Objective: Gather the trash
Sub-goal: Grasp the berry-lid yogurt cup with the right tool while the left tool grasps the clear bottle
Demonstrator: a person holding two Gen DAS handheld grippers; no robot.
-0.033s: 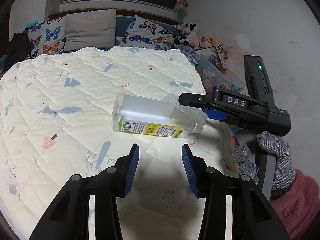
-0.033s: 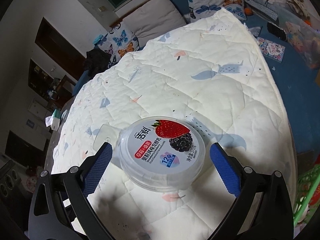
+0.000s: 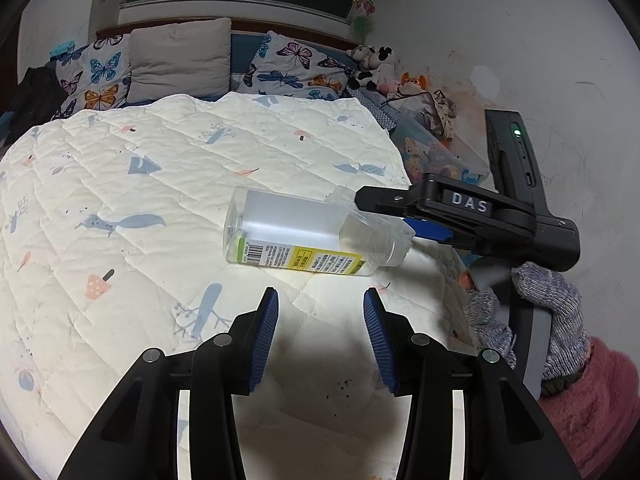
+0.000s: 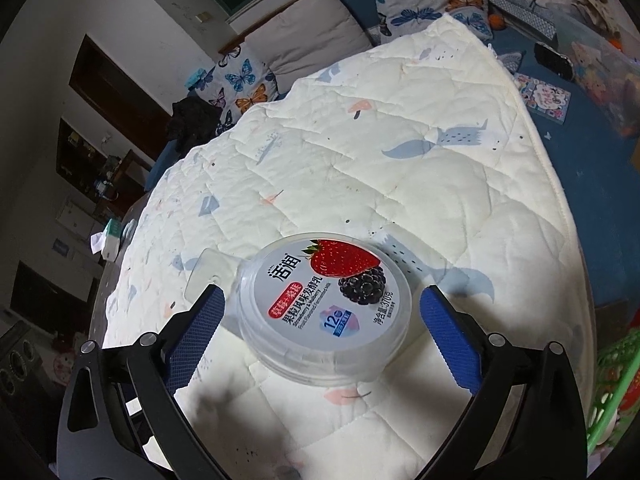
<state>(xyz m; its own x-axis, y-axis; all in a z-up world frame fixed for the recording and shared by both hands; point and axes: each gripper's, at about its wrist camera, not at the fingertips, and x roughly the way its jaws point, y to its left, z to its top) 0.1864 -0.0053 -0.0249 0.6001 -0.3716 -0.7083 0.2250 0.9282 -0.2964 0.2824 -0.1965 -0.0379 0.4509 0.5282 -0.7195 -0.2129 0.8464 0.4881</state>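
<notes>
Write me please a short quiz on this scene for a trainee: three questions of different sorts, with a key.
1. True or false: the left tool is gripping the bottle.
2. Where does the bottle lie?
A) on its side on the quilt
B) upright on a pillow
C) on the floor
3. Fill in: the lid shows a strawberry and a ____.

Key
1. False. The left tool is open and empty, just short of the bottle.
2. A
3. blackberry
</notes>
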